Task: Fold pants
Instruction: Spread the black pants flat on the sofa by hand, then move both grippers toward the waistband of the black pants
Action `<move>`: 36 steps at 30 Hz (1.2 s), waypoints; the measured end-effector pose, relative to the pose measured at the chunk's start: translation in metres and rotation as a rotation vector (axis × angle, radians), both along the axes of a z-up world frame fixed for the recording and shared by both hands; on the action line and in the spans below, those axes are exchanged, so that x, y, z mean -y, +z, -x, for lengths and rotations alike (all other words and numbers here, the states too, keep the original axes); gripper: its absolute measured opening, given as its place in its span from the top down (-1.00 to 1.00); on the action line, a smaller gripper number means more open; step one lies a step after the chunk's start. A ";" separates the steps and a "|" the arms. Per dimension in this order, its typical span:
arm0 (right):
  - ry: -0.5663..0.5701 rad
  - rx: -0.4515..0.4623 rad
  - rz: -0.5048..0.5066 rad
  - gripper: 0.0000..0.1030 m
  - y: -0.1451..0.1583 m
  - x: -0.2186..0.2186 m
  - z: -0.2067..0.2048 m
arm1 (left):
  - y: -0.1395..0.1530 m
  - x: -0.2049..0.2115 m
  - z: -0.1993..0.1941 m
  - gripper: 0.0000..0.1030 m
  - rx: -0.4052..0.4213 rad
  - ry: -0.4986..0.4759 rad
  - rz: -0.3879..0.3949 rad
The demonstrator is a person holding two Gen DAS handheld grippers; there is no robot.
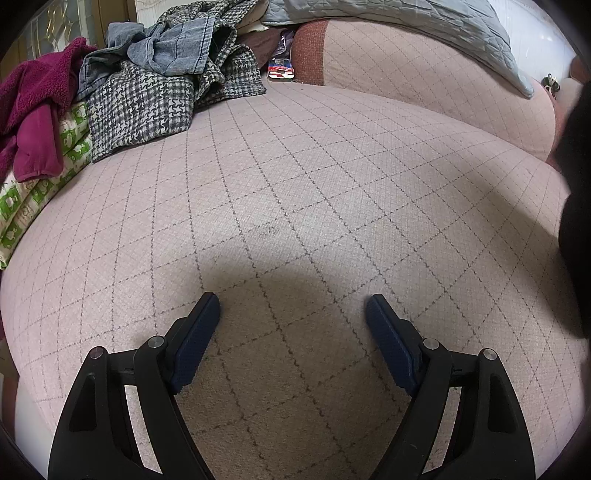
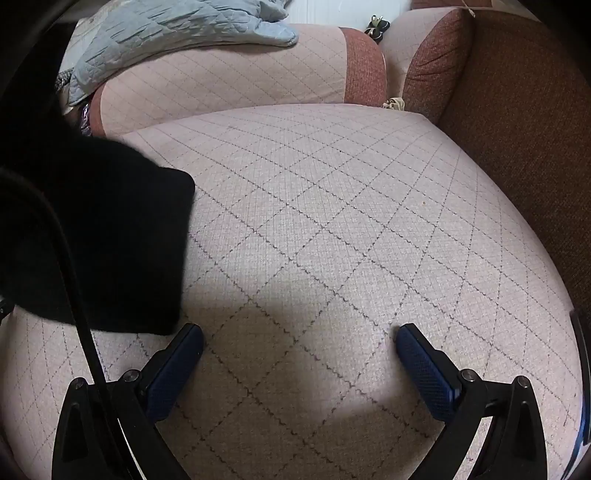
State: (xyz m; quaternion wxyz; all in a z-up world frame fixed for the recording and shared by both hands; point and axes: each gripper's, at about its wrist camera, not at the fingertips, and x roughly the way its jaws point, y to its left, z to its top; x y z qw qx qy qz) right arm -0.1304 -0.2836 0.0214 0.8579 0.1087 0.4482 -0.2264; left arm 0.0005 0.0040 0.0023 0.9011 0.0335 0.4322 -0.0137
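Note:
Black pants (image 2: 99, 236), folded into a dark block, lie on the pink quilted sofa seat (image 2: 332, 206) at the left of the right wrist view. They also show as a dark blurred mass at the right edge of the left wrist view (image 1: 576, 221). My right gripper (image 2: 300, 338) is open and empty, its left finger just right of the pants' near corner. My left gripper (image 1: 291, 308) is open and empty above bare seat (image 1: 295, 184), well left of the pants.
A heap of clothes sits at the seat's back left: a houndstooth garment (image 1: 147, 103), denim (image 1: 173, 48), a magenta fleece (image 1: 33, 103). A grey quilted blanket (image 1: 424, 33) lies over the back cushions. A brown armrest (image 2: 524, 122) bounds the right side.

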 end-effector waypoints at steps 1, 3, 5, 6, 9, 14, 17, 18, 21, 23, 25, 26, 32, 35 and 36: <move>0.000 0.001 0.001 -1.00 0.000 0.000 0.000 | 0.000 0.000 0.000 -0.60 0.001 0.000 0.000; -0.001 0.000 0.001 -1.00 0.000 0.000 0.000 | 0.000 0.001 0.000 -0.60 0.001 0.000 -0.001; -0.001 0.006 0.002 -1.00 0.001 -0.002 0.002 | 0.000 0.001 0.000 -0.60 0.001 0.000 -0.001; -0.001 0.005 -0.001 -1.00 0.001 -0.002 0.002 | 0.000 0.001 0.000 -0.60 0.001 0.000 0.000; 0.000 0.001 0.003 -1.00 0.001 -0.003 0.002 | -0.001 0.001 0.000 -0.60 0.002 0.000 -0.001; 0.001 0.000 0.007 -1.00 0.001 -0.005 0.003 | 0.000 0.003 0.000 -0.60 0.001 0.000 -0.004; 0.001 0.002 0.001 -1.00 0.002 -0.008 0.004 | -0.001 0.002 -0.001 -0.60 0.002 0.000 -0.003; 0.001 0.000 0.003 -1.00 0.002 -0.006 0.000 | -0.001 0.003 -0.001 -0.60 0.002 0.000 -0.004; 0.002 -0.001 0.008 -1.00 0.003 -0.008 -0.001 | -0.003 0.004 -0.001 -0.60 0.000 0.000 -0.012; 0.001 -0.002 0.001 -1.00 0.003 -0.008 -0.001 | -0.003 0.004 -0.001 -0.60 0.000 0.000 -0.008; 0.001 -0.003 0.005 -1.00 0.003 -0.006 -0.001 | -0.002 0.004 -0.002 -0.60 0.001 0.000 -0.007; 0.001 -0.003 0.004 -1.00 0.003 -0.005 -0.001 | -0.002 0.004 -0.001 -0.60 0.001 0.000 -0.010; 0.002 0.000 0.001 -1.00 0.001 -0.001 0.003 | -0.002 0.004 -0.001 -0.60 0.001 0.000 -0.009; 0.002 -0.001 0.009 -1.00 -0.003 -0.003 0.004 | -0.002 0.004 0.000 -0.60 0.002 0.000 -0.009; 0.001 0.000 0.005 -1.00 -0.002 -0.002 0.002 | -0.002 0.004 0.000 -0.60 0.002 0.000 -0.010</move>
